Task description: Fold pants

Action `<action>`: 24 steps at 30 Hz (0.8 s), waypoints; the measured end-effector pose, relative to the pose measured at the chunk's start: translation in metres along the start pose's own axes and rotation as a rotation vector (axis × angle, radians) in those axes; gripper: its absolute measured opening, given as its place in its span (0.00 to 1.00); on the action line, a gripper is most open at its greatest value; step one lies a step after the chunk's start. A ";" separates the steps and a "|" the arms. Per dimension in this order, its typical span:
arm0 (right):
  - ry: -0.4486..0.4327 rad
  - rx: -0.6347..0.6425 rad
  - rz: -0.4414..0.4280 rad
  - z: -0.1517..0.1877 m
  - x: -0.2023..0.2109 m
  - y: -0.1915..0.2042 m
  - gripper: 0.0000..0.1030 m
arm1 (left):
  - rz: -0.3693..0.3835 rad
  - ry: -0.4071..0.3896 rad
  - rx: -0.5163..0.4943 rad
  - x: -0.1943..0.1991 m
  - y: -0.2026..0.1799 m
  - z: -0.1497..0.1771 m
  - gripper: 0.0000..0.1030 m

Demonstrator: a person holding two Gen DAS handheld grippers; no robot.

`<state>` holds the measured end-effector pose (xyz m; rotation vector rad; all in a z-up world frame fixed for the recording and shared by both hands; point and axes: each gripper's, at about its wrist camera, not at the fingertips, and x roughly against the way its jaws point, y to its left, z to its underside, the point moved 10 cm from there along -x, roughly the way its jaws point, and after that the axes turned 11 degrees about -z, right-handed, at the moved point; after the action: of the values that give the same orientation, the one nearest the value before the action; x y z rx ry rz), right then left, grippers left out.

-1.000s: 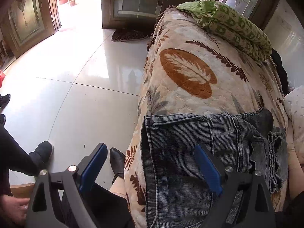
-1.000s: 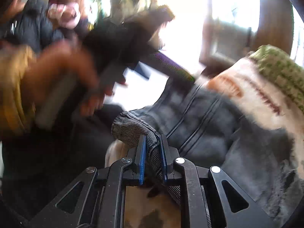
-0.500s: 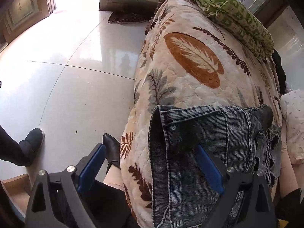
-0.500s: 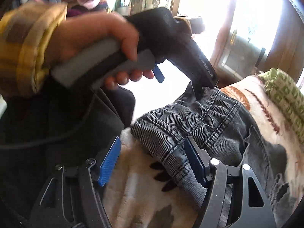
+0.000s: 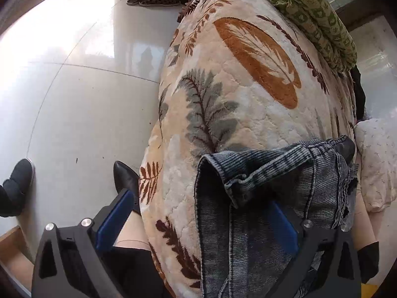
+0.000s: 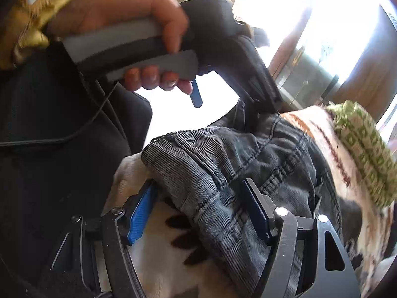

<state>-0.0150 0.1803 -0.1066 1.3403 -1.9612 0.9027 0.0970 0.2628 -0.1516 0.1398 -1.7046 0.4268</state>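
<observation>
A: Item one, the pants (image 5: 278,198). Where do they lie?

B: On the near end of the leaf-print blanket (image 5: 235,87) that covers the couch or bed; I cannot tell which. Grey washed denim, doubled over at least once: I see a thick stacked edge at the near-left corner and a rolled seam across the top. The bundle (image 6: 223,173) is compact, not spread flat.

A: Item two, left gripper (image 5: 198,221)?

B: Wide, and it has just been opening a little further. Its left pad hangs off the blanket's edge over the floor (image 5: 74,111); its right pad sits on top of the denim. Nothing pinched.

A: Item three, right gripper (image 6: 198,213)?

B: Parted to a middling width, no grip. The folded corner of the pants sits between the pads, with the left pad just beside that corner. I judge the fabric released.

A: Other entries?

B: Green patterned cushion (image 5: 317,19) at the far end, pale pillow (image 5: 377,161) at right, shoes on the floor at left. In the right view, the person's hand (image 6: 139,49) on the other handle.

A: Progress?

B: My judgement: main folds laid, both grippers free. Left to do: perhaps one more fold, or squaring the rumpled top edge. Late stage, not confirmed finished.
</observation>
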 end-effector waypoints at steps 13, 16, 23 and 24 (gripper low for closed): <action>-0.074 -0.068 0.010 -0.019 0.026 -0.015 0.22 | 0.148 -0.073 0.125 0.037 0.001 0.002 0.99; -0.078 -0.081 0.001 -0.020 0.028 -0.016 0.22 | 0.181 -0.049 0.146 0.034 -0.002 0.004 0.99; -0.100 -0.100 0.007 -0.023 0.032 -0.019 0.22 | 0.205 -0.027 0.145 0.026 -0.012 0.010 0.94; -0.107 -0.104 0.008 -0.024 0.034 -0.021 0.22 | 0.227 -0.036 0.142 0.032 -0.013 0.009 0.84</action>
<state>-0.0037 0.1758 -0.0617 1.3468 -2.0658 0.7352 0.0875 0.2523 -0.1194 0.0571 -1.7318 0.7181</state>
